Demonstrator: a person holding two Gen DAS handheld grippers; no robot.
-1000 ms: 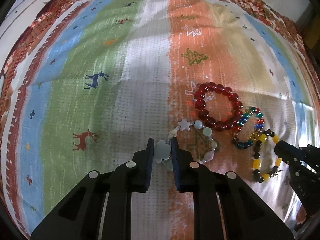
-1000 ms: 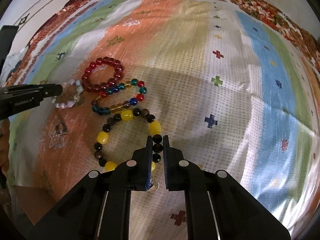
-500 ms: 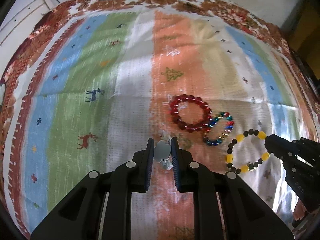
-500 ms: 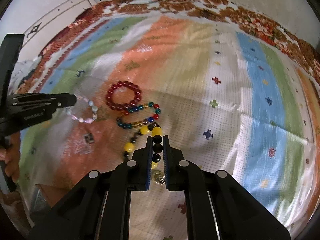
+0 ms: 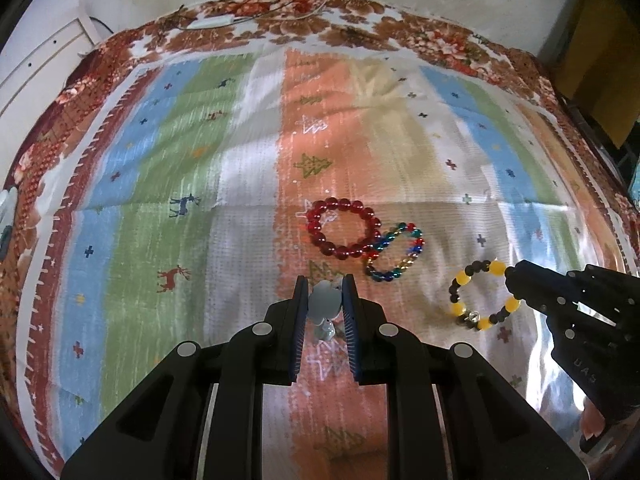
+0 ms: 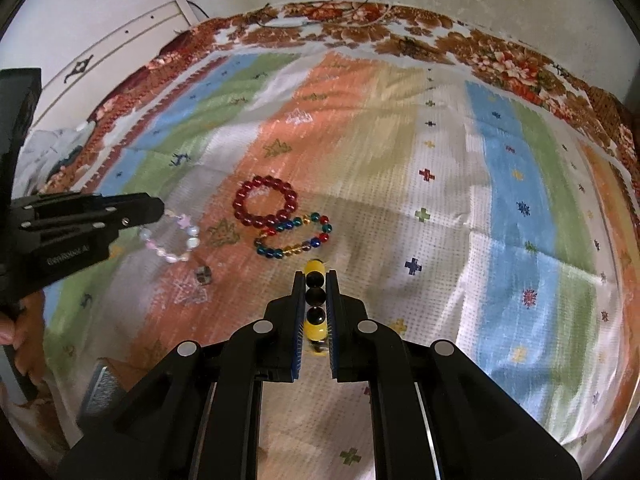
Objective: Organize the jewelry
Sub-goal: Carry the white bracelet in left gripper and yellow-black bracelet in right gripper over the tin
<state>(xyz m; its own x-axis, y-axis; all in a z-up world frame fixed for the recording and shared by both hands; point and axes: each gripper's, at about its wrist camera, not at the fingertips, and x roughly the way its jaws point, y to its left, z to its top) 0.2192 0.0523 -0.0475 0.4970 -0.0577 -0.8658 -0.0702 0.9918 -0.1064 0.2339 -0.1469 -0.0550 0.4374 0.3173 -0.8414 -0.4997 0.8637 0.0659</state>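
Observation:
My left gripper point(image 5: 325, 294) is shut on a pale bead of the pastel bracelet point(image 5: 325, 304), which hangs lifted above the striped cloth point(image 5: 160, 184); in the right wrist view the same pastel bracelet point(image 6: 172, 242) dangles from the left gripper point(image 6: 158, 210). My right gripper point(image 6: 316, 288) is shut on the yellow and black bracelet point(image 6: 315, 300), held off the cloth point(image 6: 440, 160); the left wrist view shows that bracelet point(image 5: 478, 296) hanging as a loop from the right gripper point(image 5: 510, 272). A red bead bracelet point(image 5: 344, 233) point(image 6: 266, 206) and a multicoloured bead bracelet point(image 5: 396, 256) point(image 6: 294, 236) lie touching on the orange stripe.
A small dark bead or charm point(image 6: 203, 275) lies on the cloth below the pastel bracelet. The cloth's brown floral border point(image 5: 304, 12) runs along the far edge against a white wall with cables. A white cabinet point(image 6: 120, 48) stands at the left. A hand point(image 6: 8, 332) holds the left gripper.
Both grippers have risen, each lifting its bracelet off the cloth. The pastel and the yellow-black bracelets, which lay flat, now hang free; the red and multicoloured ones stayed put.

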